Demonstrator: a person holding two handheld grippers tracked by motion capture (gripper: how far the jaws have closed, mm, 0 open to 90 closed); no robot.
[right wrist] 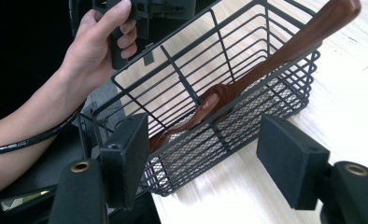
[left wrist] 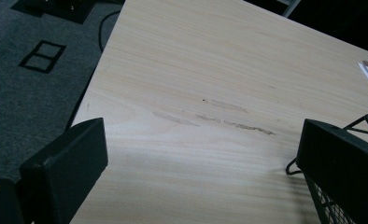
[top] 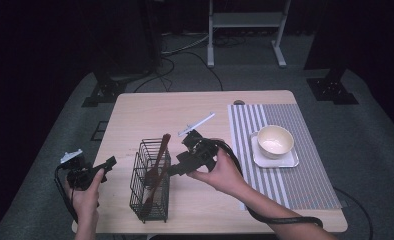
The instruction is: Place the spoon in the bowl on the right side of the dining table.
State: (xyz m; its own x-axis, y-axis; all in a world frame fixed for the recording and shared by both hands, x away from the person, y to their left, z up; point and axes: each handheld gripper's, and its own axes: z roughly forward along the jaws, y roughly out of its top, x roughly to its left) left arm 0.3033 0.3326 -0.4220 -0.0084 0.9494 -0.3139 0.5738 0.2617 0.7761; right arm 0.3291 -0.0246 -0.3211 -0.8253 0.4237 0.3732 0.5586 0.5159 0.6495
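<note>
The room is dark at the far side and both edges, while light from above makes the table [top: 155,112] bright; the wire basket [top: 150,182] drops a soft shadow near it; a pale shine sits on the wood; close black jaws look a bit blurry.

Pale matt wood-grain table [top: 150,112], scuffed at centre of left gripper view.
Black wire-mesh metal basket [right wrist: 247,88]; glossy dark-brown wooden utensils [right wrist: 285,51]; striped cloth mat [top: 295,180]; smooth cream bowl [top: 275,140].
</note>
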